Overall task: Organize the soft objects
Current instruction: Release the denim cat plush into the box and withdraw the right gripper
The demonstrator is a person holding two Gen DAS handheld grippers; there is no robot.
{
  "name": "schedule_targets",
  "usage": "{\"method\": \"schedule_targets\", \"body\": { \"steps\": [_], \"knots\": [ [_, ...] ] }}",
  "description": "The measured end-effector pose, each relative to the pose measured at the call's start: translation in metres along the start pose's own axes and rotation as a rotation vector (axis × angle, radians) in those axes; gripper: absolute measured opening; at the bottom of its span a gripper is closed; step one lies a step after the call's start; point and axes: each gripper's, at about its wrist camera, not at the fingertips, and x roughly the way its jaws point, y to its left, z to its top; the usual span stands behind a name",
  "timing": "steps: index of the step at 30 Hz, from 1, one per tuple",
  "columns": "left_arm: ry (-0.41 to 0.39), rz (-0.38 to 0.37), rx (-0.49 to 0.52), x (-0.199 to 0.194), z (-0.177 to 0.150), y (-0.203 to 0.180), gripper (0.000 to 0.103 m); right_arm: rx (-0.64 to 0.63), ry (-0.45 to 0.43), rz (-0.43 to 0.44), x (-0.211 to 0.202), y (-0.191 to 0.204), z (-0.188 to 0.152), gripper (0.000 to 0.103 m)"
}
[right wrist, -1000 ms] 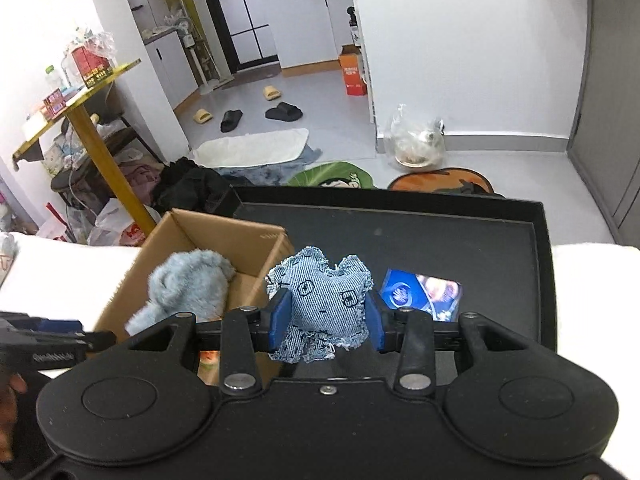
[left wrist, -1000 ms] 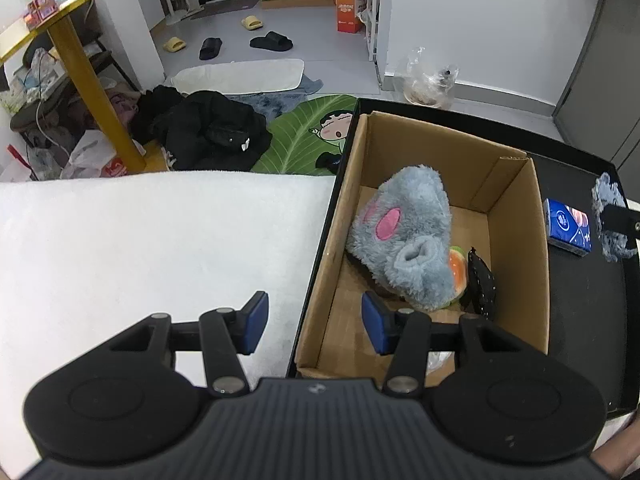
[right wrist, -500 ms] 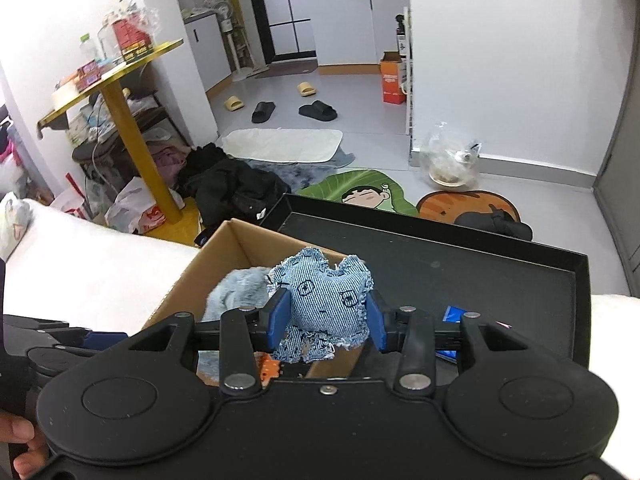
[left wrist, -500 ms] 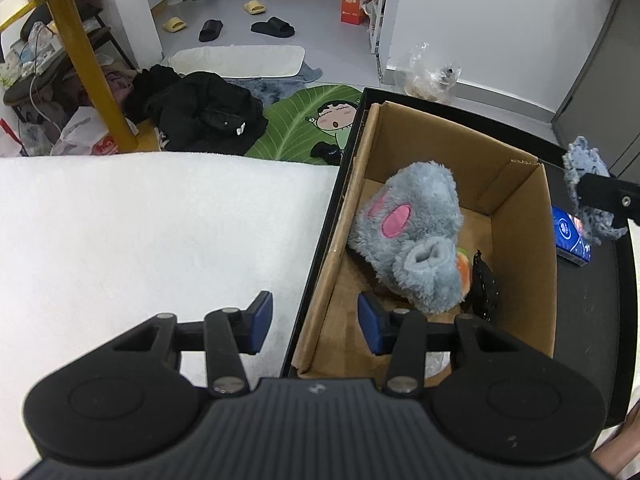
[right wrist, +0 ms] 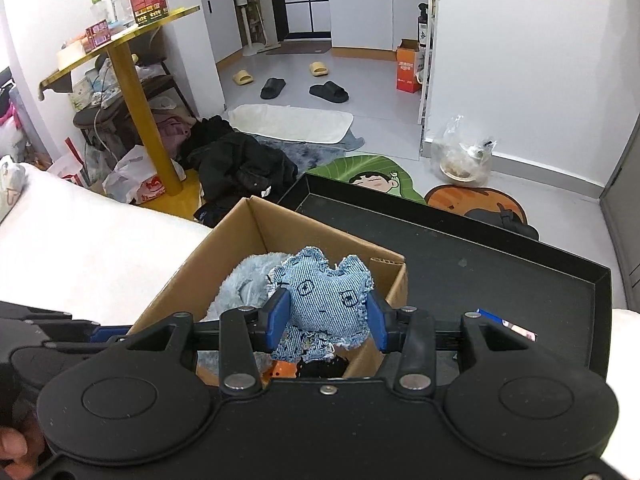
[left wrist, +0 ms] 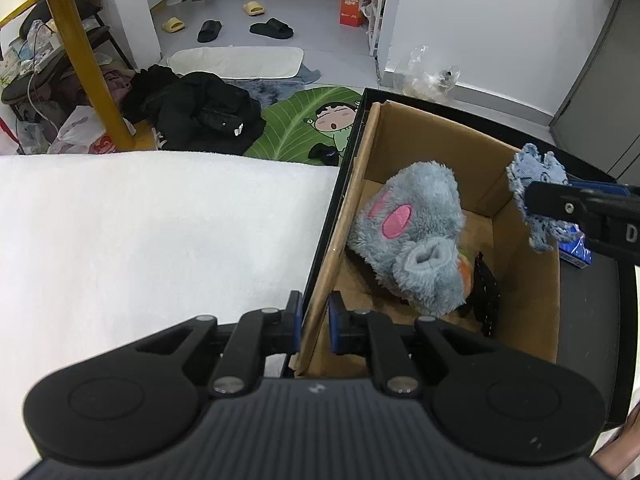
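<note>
A brown cardboard box (left wrist: 524, 308) stands in a black tray (right wrist: 500, 264). Inside lies a grey plush slipper with pink ears (left wrist: 412, 236), an orange toy and a black item (left wrist: 486, 296). My left gripper (left wrist: 314, 320) is shut on the box's near left wall. My right gripper (right wrist: 326, 320) is shut on a blue denim plush toy (right wrist: 324, 304) and holds it over the box's right edge; the toy also shows in the left wrist view (left wrist: 536, 196).
A blue tissue pack (left wrist: 576, 250) lies in the tray right of the box. A white towel-covered surface (left wrist: 140, 232) lies left of the tray. Beyond are floor clutter, black clothes (left wrist: 200, 116) and a yellow table leg (left wrist: 92, 72).
My left gripper closed on the box's left wall. My right gripper carried the denim toy leftward from over the tray to above the box's right edge.
</note>
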Motion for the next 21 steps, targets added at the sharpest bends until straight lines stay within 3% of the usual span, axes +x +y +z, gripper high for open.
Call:
{"method": "schedule_targets", "body": {
  "steps": [2,4,14,21],
  "knots": [
    [0.002,-0.006,-0.007,0.0,0.0,0.002,0.012,-0.006,-0.013,-0.005,-0.001,0.0,0.0,0.049],
    [0.003,-0.008,-0.009,0.001,0.0,0.002,0.012,-0.013,-0.031,-0.02,-0.004,0.0,0.001,0.061],
    [0.003,-0.014,-0.016,0.001,0.0,0.004,0.013,-0.009,-0.035,-0.075,-0.016,-0.02,-0.011,0.075],
    [0.001,-0.003,-0.007,0.001,0.0,0.002,0.015,-0.025,-0.015,-0.109,-0.023,-0.038,-0.026,0.078]
  ]
}}
